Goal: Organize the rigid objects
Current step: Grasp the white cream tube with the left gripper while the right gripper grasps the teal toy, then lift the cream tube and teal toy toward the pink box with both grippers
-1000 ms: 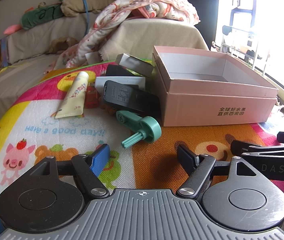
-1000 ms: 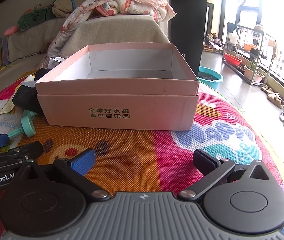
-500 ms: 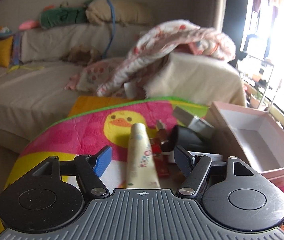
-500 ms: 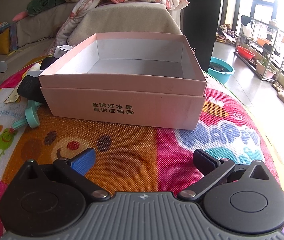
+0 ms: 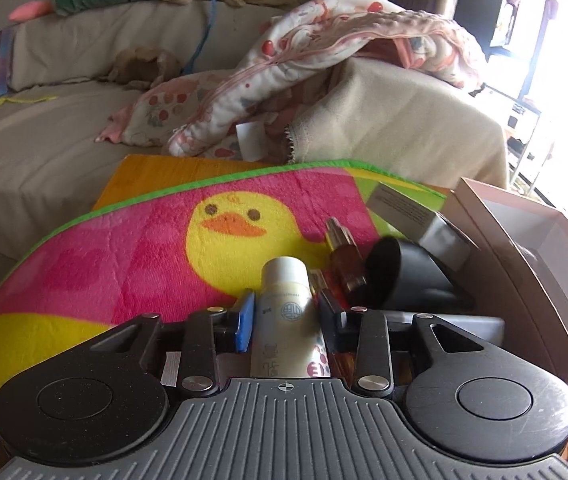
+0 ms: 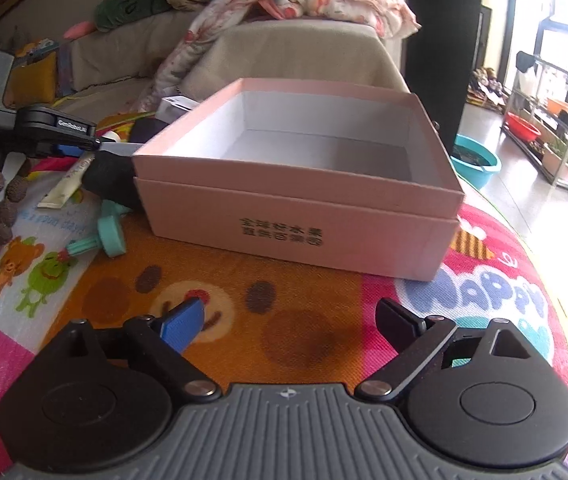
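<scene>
Since the earlier frame, left gripper point(image 5: 284, 316) has closed around the cream tube point(image 5: 285, 312); right gripper point(image 6: 289, 320) hovers open. Lift straight, clearing the amber bottle point(image 5: 345, 256) just right.

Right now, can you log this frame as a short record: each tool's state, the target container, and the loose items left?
left tool: shut on cream tube, low over the mat
right tool: open, holds nothing, faces the pink box
pink box contents: none visible
loose items by the box: amber bottle, black case, teal roller
</scene>
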A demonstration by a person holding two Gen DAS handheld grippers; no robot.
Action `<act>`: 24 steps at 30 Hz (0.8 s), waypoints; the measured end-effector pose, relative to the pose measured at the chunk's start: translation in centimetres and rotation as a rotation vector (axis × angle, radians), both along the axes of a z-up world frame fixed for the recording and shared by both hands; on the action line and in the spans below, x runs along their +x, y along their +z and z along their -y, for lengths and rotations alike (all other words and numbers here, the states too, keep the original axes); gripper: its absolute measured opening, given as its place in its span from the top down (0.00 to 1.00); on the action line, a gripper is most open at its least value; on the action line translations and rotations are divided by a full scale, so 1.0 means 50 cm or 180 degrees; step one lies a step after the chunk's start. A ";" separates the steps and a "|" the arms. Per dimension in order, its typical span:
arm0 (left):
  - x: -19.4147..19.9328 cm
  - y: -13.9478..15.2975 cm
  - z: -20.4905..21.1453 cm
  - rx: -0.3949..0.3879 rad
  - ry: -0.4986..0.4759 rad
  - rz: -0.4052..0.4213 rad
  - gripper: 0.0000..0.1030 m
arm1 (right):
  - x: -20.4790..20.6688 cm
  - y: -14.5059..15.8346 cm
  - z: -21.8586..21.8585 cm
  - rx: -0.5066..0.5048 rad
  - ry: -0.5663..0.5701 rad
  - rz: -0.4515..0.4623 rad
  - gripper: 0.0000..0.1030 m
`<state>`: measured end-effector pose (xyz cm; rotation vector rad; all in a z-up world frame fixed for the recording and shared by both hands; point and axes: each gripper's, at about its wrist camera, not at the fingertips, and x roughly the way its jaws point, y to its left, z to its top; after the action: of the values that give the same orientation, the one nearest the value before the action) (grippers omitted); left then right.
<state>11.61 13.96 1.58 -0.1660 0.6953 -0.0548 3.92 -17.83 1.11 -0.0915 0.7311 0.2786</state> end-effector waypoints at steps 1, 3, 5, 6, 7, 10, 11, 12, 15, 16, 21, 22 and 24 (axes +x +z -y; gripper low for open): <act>-0.028 0.001 0.005 0.0047 -0.0047 0.0011 0.63 | -0.008 0.006 -0.016 0.0008 0.0077 0.0114 0.09; -0.093 0.006 0.016 0.0150 -0.0138 0.0024 0.63 | -0.019 0.018 -0.049 0.0038 0.0254 0.0277 0.09; -0.153 0.009 0.016 0.0153 -0.0169 0.0028 0.63 | -0.022 0.028 -0.086 0.0110 0.0482 0.0344 0.09; -0.177 0.009 0.013 0.0126 -0.0158 0.0024 0.63 | -0.020 0.033 -0.110 0.0147 0.0619 0.0354 0.09; -0.195 0.009 0.009 0.0089 -0.0133 0.0023 0.63 | -0.016 0.037 -0.136 0.0149 0.0716 0.0362 0.11; -0.231 0.005 -0.005 -0.0068 -0.0042 -0.0002 0.63 | 0.009 0.025 -0.208 0.0000 0.0849 0.0361 0.19; -0.238 0.004 -0.008 -0.0114 -0.0031 0.0001 0.63 | 0.019 0.018 -0.226 -0.0062 0.0855 0.0319 0.21; -0.243 0.003 -0.008 -0.0143 -0.0034 0.0007 0.63 | 0.029 0.011 -0.239 -0.0096 0.0867 0.0262 0.33; -0.250 0.001 -0.001 -0.0191 -0.0084 0.0001 0.63 | 0.038 0.007 -0.247 -0.0047 0.0970 0.0139 0.56; -0.251 0.001 0.005 -0.0208 -0.0113 -0.0006 0.63 | 0.027 0.011 -0.240 -0.0060 0.1035 0.0132 0.56; -0.260 -0.002 0.065 -0.0220 -0.0264 -0.0051 0.63 | -0.053 0.018 -0.148 -0.0263 0.1437 0.0086 0.56; -0.261 -0.002 0.079 -0.0183 -0.0273 -0.0061 0.63 | -0.063 0.014 -0.128 -0.0369 0.1458 0.0080 0.56; -0.262 -0.003 0.107 -0.0057 -0.0281 -0.0074 0.63 | -0.084 0.017 -0.075 -0.0593 0.1318 0.0222 0.49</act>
<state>-1.49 8.60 1.42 -0.1532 0.7253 -0.1439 -0.30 -14.07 1.95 -0.4303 0.6635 0.5989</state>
